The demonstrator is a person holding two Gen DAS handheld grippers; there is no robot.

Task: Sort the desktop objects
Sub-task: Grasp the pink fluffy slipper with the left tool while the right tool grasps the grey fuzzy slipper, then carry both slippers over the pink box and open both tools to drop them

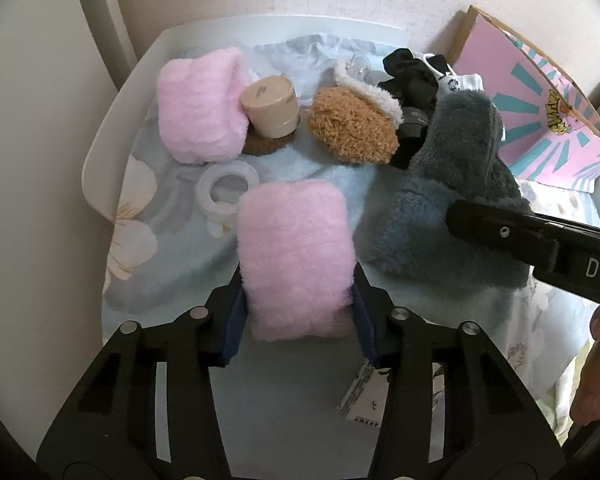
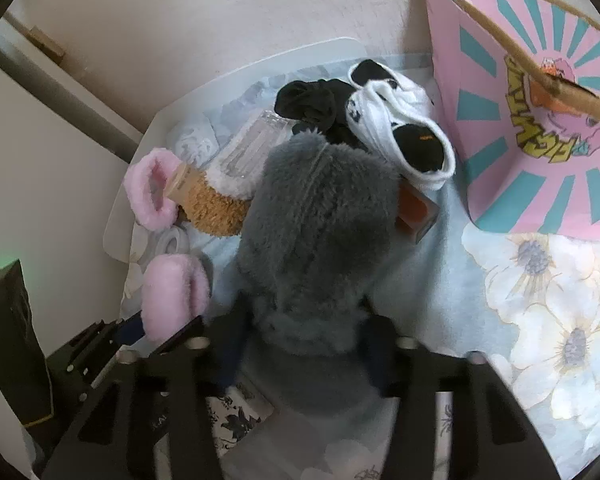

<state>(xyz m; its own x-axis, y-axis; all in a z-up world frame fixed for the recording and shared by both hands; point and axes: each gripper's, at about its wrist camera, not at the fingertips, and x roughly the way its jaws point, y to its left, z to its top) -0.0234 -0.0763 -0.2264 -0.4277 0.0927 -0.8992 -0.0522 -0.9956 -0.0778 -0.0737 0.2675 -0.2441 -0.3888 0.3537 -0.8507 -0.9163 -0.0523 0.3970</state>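
Observation:
A pink fluffy roll [image 1: 296, 256] lies on the floral cloth [image 1: 172, 264], and my left gripper [image 1: 298, 312] is shut on its near end, blue pads pressing both sides. A grey-blue fluffy piece [image 2: 316, 224] rises in front of my right gripper [image 2: 304, 344], which is shut on its lower end. The same grey piece [image 1: 456, 184] shows at the right of the left wrist view, with the right gripper's black finger [image 1: 508, 236] across it. The held pink roll [image 2: 176, 292] also appears at the lower left of the right wrist view.
Further back lie a second pink fluffy piece [image 1: 200, 108], a beige jar [image 1: 270, 106], a brown fuzzy item [image 1: 354, 128], a clear ring [image 1: 228, 188], black fabric [image 2: 308, 104] and black-and-white socks [image 2: 400, 136]. A pink and teal box [image 2: 532, 120] stands at the right. A wall is behind.

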